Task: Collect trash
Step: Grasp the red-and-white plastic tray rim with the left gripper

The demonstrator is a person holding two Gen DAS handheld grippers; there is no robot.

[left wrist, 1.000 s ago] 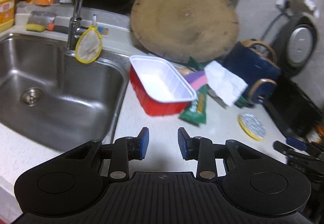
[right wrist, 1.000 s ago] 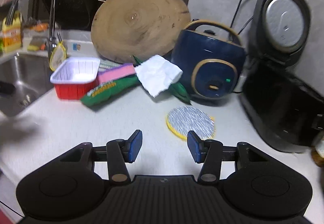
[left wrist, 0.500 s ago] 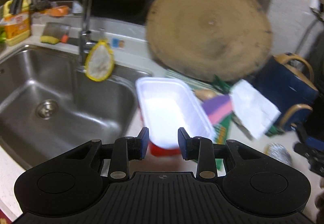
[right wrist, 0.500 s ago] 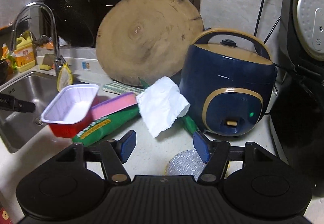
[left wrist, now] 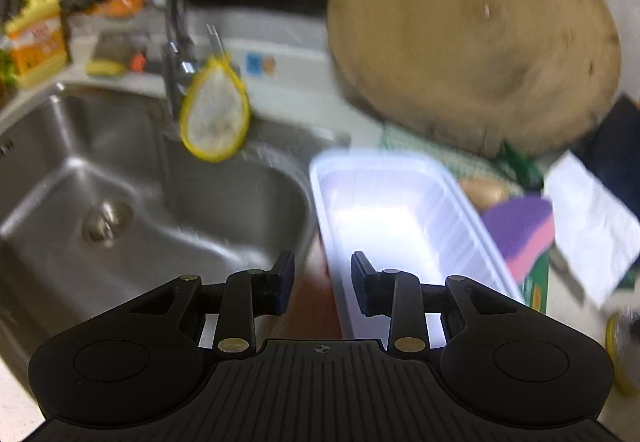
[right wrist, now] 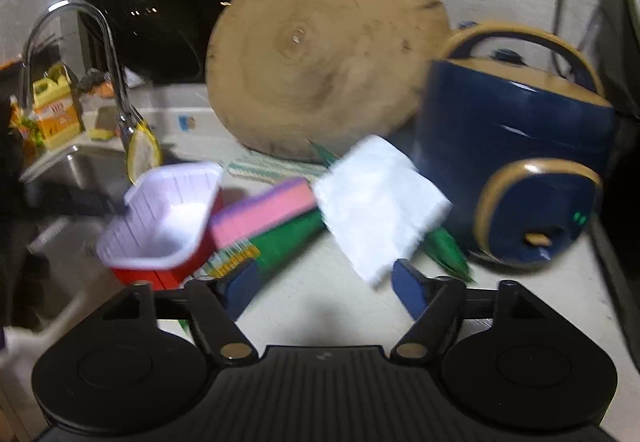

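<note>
Left gripper (left wrist: 322,283), jaws apart & empty, straddles tray (left wrist: 394,210) wall beside sink (left wrist: 120,178) for grab; right gripper (right wrist: 325,288), opening w/ nothing between, nears tissue (right wrist: 380,202) right of tray.

Desk (right wrist: 320,306): sink (left wrist: 120,202) at left, tray (right wrist: 168,218) beside it, sponge (right wrist: 264,210) on packet (right wrist: 288,242), tissue (right wrist: 380,202) right of sponge, cooker (right wrist: 516,146) far right, board (right wrist: 324,54) leaning behind.

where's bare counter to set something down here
Free: the counter in front of the right tongs, between green packet and cooker. Crowded: tray, sponge and tissue under the board.
</note>
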